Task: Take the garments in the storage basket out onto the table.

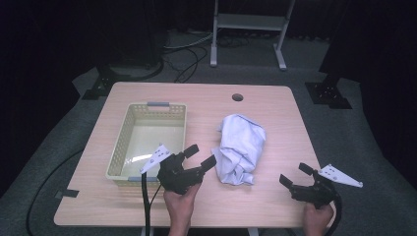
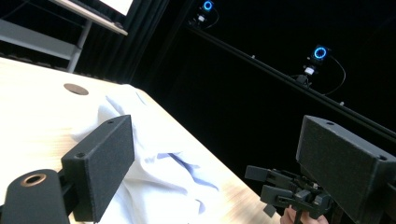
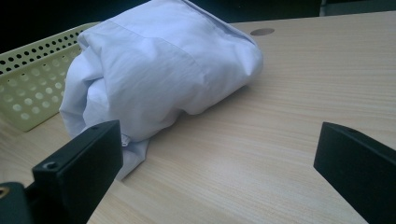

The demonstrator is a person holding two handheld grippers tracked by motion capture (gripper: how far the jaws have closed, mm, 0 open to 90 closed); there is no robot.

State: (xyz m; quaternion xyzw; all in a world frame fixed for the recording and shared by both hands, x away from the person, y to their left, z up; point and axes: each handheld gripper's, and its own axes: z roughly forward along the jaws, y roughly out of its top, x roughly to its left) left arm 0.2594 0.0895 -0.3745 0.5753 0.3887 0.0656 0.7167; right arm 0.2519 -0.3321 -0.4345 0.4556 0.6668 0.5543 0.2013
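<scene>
Two hands are coming in at the near edge of the table, each holding a black gripper. Left gripper [image 1: 200, 157] is hovering with its jaws spread wide, pinching nothing, just beside the near left corner of the crumpled pale blue cotton shirt [image 1: 240, 147]. Right gripper [image 1: 295, 175] is waiting near the near right corner, jaws spread too, well apart from the shirt.

Nothing looks done yet, I think: the shirt is lying in a heap in the middle of the light wooden table [image 1: 275, 128], not grabbed. Picking it up is still to do.

Left of the shirt, the pale yellow plastic basket with holes [image 1: 126, 140] is sitting close to the left gripper, so that side is tight. Right of the shirt and farther back, bare wood is giving lots of room, up to the small round hole [image 1: 237, 97] near the far edge.
</scene>
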